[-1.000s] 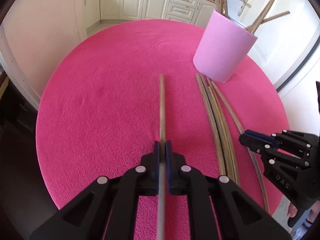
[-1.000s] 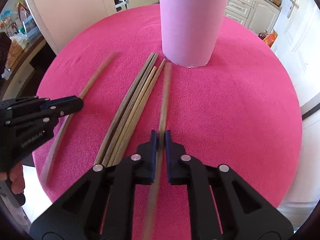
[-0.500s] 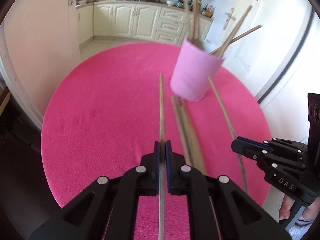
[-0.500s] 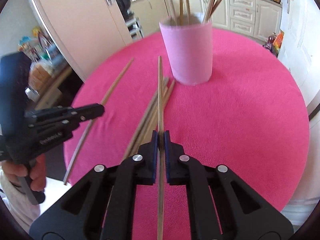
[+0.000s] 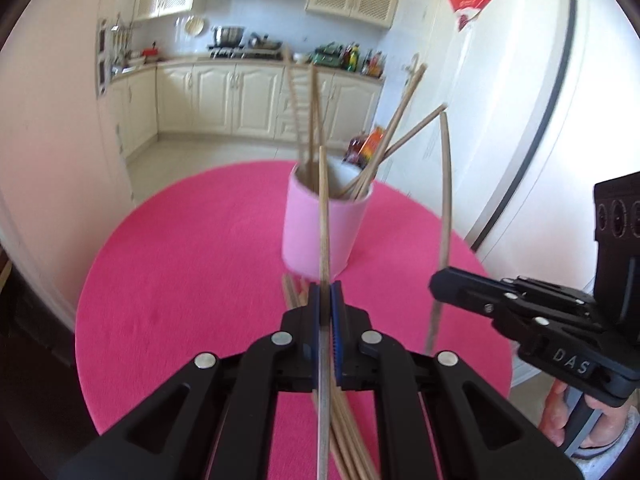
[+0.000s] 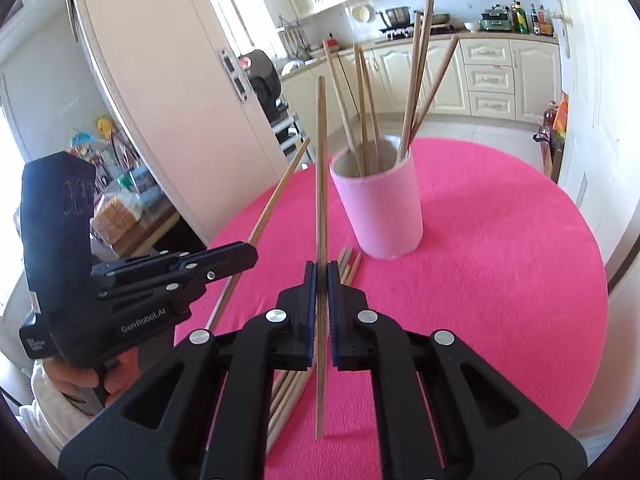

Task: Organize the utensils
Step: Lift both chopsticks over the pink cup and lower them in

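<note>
Chopsticks (long, pale wood), one [image 5: 323, 216] pinched in left tool [image 5: 325, 296], another [image 6: 321, 168] in right tool [image 6: 321, 276].

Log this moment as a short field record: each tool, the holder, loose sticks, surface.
left tool: shut on a chopstick, lifted and pointing toward the cup
right tool: shut on a second chopstick, raised off the cloth
holder: pink cup, upright, several chopsticks standing inside
loose sticks: bundle lying on the cloth near the cup
surface: round table with pink cloth
</note>
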Demonstrator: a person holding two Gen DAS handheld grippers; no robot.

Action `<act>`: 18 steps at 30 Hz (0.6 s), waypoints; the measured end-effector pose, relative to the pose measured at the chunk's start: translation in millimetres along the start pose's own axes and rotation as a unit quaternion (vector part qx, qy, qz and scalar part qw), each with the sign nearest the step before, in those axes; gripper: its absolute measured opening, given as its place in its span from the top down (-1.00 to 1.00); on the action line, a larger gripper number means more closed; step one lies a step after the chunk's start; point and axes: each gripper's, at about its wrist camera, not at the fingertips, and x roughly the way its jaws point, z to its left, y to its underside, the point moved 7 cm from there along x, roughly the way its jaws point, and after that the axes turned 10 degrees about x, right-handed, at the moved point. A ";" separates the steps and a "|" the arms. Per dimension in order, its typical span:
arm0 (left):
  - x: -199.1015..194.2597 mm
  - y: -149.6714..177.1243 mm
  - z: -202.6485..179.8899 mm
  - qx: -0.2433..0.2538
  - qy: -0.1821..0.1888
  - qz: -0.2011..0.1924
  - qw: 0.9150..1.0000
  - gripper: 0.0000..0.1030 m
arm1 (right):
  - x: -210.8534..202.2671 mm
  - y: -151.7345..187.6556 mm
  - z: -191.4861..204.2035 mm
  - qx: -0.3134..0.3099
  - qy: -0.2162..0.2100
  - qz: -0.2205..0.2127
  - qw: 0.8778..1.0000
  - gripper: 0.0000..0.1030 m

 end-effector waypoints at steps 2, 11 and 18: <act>-1.8 -10.7 -4.1 0.006 0.003 -0.022 1.000 0.89 | -5.0 -6.0 0.1 0.004 -0.008 -0.014 1.000 0.89; -12.2 -61.4 -5.4 0.003 0.019 -0.150 0.988 0.89 | -24.1 -54.0 7.9 -0.003 -0.028 -0.088 0.996 0.89; -8.9 -104.9 9.1 -0.015 -0.009 -0.275 0.961 0.89 | -36.1 -98.2 16.5 -0.026 -0.024 -0.144 0.989 0.89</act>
